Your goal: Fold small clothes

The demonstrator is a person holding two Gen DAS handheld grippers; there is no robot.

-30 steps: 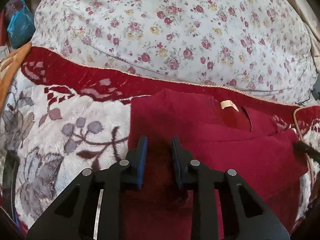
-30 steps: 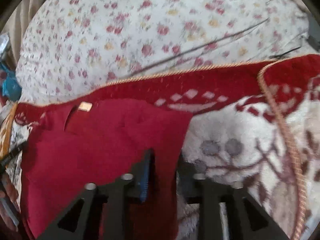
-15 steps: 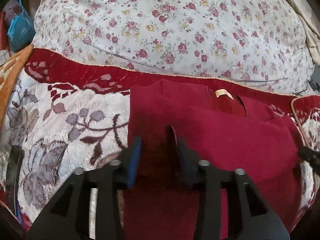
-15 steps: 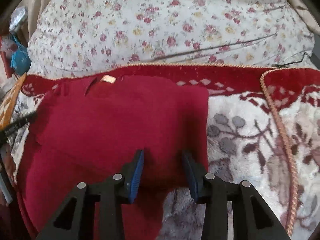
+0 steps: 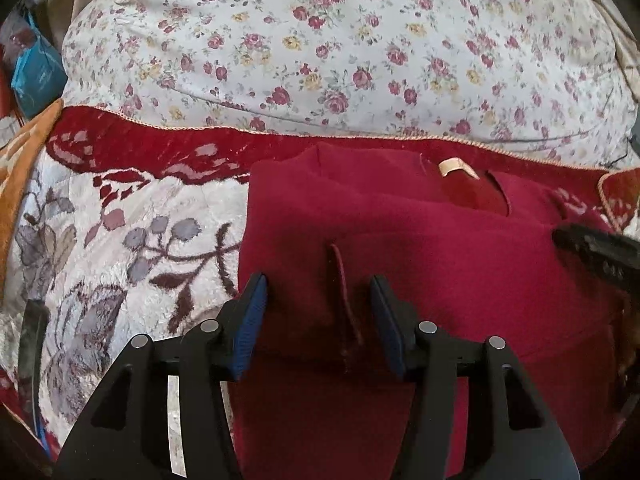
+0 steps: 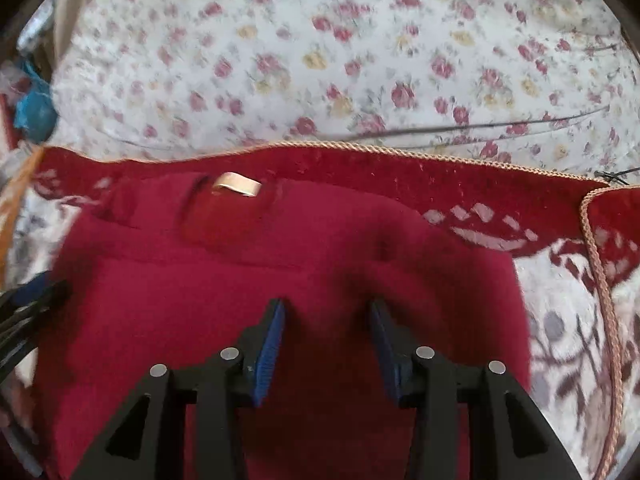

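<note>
— Right, where's the garment sitting from your end?

— I've got the red top (image 5: 420, 248) flat on the patterned blanket (image 5: 120, 248), neck label (image 5: 454, 168) at the far edge, just short of the floral pillow (image 5: 320, 40); its long axis runs from that collar back toward me, under both tools.

— And the claws?

— My left gripper (image 5: 318, 320) has just been opening; its jaws stand roughly half apart with a raised ridge of red cloth between the pads, but the pads aren't pressing on it, so it holds nothing; it hangs over the garment's left side, near that edge. My right gripper (image 6: 328, 344) has opened a little too; jaws apart, cloth below them, nothing pinched; that view is blurred, so I can't say whether the tips touch the fabric.

— Which hand takes the next fold?

— I'd judge the right; the free right-hand edge of the top lies just off its outer jaw, toward the blanket's corded trim (image 6: 600, 280); the left is set further in from its own edge. Any fold would cross that collar-to-hem line, so I'd want both claws square to it.
</note>
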